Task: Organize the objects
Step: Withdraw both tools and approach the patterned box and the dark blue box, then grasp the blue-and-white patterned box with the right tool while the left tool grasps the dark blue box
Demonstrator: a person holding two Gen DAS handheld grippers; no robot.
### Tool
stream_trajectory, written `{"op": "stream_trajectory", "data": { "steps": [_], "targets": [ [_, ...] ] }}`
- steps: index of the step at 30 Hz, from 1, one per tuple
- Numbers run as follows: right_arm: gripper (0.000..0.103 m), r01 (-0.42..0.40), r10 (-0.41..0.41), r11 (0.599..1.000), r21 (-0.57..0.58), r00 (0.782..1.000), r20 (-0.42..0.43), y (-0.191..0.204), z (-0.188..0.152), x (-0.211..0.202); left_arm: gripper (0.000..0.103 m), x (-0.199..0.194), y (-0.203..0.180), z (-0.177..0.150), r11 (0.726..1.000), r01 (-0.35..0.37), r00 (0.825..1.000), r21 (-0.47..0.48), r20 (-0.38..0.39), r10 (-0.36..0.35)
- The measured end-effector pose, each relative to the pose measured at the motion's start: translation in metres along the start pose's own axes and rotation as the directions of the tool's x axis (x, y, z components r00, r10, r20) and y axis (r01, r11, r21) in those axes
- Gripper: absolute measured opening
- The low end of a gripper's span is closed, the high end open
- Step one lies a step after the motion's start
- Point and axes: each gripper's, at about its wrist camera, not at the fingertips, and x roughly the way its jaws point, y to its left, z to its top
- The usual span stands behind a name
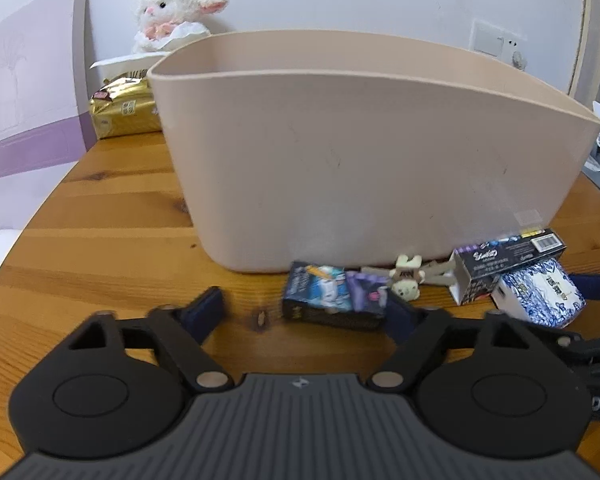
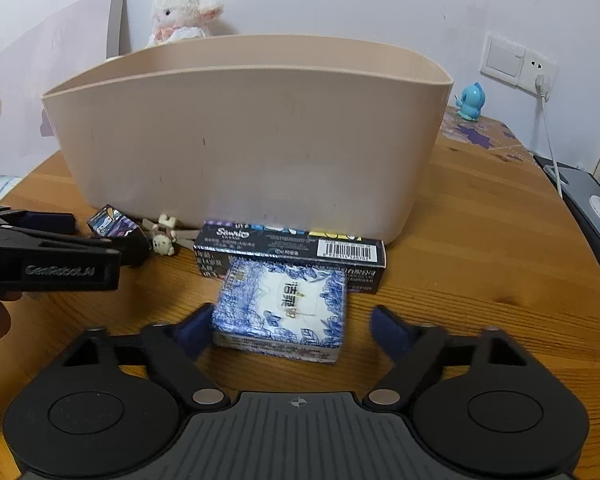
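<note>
blue-white packet (image 2: 284, 308) | between right hand-held gripper (image 2: 288, 328) jaws | left pad touching

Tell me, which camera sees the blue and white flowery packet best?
The right wrist view. There the blue and white packet sits near the middle, close up, with its whole top and printed label showing. In the left wrist view the packet is pushed to the right side, smaller, and partly hidden behind the long dark box.

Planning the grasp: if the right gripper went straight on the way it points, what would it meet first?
The blue-and-white packet, already lying between the right gripper pads; one pad looks to touch it, the other stands clear.
</note>
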Motion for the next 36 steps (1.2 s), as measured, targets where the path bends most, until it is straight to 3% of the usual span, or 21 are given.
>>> {"op": "stream_trajectory", "data": {
  "steps": [1,3,13,20,36],
  "targets": [
    [0.063,-0.002,0.002,1.0,0.0,1.0,0.004,0.0,0.001,-0.002,0.068,-0.001,-0.001,0.001,1.0,0.007,1.0,0.005,0.001,-0.007],
    [0.062,-0.006,0.006,1.0,0.004,1.0,0.004,0.0,0.001,-0.003,0.052,-0.001,-0.001,0.002,1.0,0.015,1.0,0.009,0.004,-0.016],
    [0.061,-0.01,0.01,1.0,0.001,1.0,0.001,-0.004,-0.006,-0.012,0.052,-0.011,0.004,-0.001,1.0,0.02,1.0,-0.013,-0.002,-0.02],
    [0.061,-0.02,0.019,1.0,0.015,1.0,0.023,-0.013,-0.013,-0.034,0.052,-0.037,0.009,-0.007,1.0,0.015,0.999,-0.009,0.038,-0.015],
    [0.061,-0.029,0.029,1.0,-0.004,0.975,0.222,-0.026,0.0,-0.123,0.052,-0.102,0.019,-0.001,0.999,-0.035,0.984,-0.01,0.176,0.036]
  ]
}}
